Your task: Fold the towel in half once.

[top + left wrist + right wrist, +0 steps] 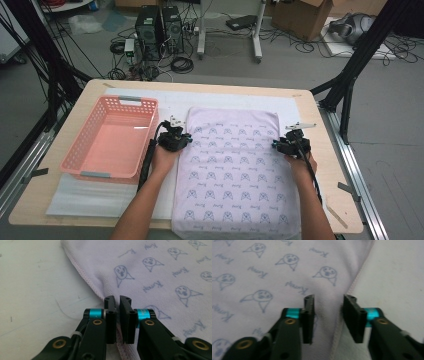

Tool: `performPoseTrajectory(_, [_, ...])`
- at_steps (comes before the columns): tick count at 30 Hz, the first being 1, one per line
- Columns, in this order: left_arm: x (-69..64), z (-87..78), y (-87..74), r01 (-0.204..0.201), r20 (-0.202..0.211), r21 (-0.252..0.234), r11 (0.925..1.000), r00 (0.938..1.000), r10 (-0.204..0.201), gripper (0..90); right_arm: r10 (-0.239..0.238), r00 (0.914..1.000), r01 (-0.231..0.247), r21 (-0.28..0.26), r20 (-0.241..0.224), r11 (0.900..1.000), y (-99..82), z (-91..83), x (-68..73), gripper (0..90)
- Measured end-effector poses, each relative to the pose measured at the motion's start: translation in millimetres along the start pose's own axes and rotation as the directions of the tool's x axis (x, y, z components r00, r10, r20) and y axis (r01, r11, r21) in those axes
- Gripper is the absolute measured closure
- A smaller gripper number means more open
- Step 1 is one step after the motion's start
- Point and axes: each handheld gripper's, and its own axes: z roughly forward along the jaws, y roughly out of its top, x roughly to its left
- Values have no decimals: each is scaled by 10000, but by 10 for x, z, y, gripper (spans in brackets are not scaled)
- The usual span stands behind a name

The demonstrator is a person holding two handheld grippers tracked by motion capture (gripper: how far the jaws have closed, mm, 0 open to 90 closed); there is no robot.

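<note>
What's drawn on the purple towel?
The towel has little blue cartoon faces and scribbly words, clearest in the left gripper view.

The towel (232, 170) is soft matt cloth, pale lilac with a printed pattern and a stitched hem, lying on a white, faintly scuffed matt sheet (170, 102) over the light wood tabletop (330, 165). At far left, the pink basket (112, 142) is perforated plastic with a slight sheen. Each hand-held gripper (117, 301) (329, 301) has matt black plastic jaws, glossy turquoise metal collars and brass-coloured rivets.
</note>
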Motion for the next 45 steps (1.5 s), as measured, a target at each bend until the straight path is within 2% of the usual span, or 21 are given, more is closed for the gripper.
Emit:
performPoseTrajectory(1, [10,1,2,133,25,-18,9999,9999,-133,856,-92,9998,93,39,-190,9999,6,0,21,824])
performPoseTrajectory(3, [24,-12,6,386,-202,-95,9992,9990,-388,861,-308,9995,309,142,-44,9994,27,-3,44,851])
performPoseTrajectory(4, [35,-24,13,546,-228,-260,9982,9982,-552,862,-173,9998,171,149,106,9997,39,-4,39,854])
performPoseTrajectory(7, [51,-91,56,960,-289,-898,9913,9947,-990,863,334,9994,-332,-359,58,9988,53,-43,-23,857])
performPoseTrajectory(8, [50,-112,67,985,-328,-1087,9892,9942,-1026,863,412,9992,-411,-651,-4,9970,59,-70,-40,857])
performPoseTrajectory(11, [74,-164,72,1208,-159,-1152,9860,9922,-1234,862,337,9994,-342,-895,-71,9954,69,-136,-41,856])
performPoseTrajectory(14, [61,-250,80,1092,-9,-1103,9879,9939,-1099,862,544,9975,-595,-1176,-461,9913,62,-233,-40,856])
performPoseTrajectory(17, [31,-340,76,945,212,-1110,9893,9955,-927,860,372,9965,-464,-1251,-743,9911,25,-325,-4,855])
performPoseTrajectory(20, [-20,-414,43,880,352,-1065,9904,9958,-847,859,396,9945,-525,-1336,-972,9896,-45,-409,17,854])
performPoseTrajectory(22, [-75,-490,11,684,438,-1072,9919,9970,-640,858,397,9935,-542,-1375,-1063,9890,-95,-465,23,854])
performPoseTrajectory(28, [-153,-710,-92,441,635,-1311,9904,9973,-360,855,374,9880,-604,-1521,-1498,9865,-240,-640,80,849])
performPoseTrajectory(30, [-177,-772,-138,450,742,-1386,9893,9966,-350,856,264,9872,-523,-1623,-1574,9854,-281,-695,105,846])
performPoseTrajectory(39, [-293,-972,-424,349,1227,-1347,9903,9923,-183,855,321,9798,-663,-1690,-1974,9834,-524,-917,187,842])
performPoseTrajectory(45, [-353,-1046,-653,272,1518,-1022,9944,9884,-114,849,166,9782,-453,-1345,-2072,9899,-727,-1021,296,842])
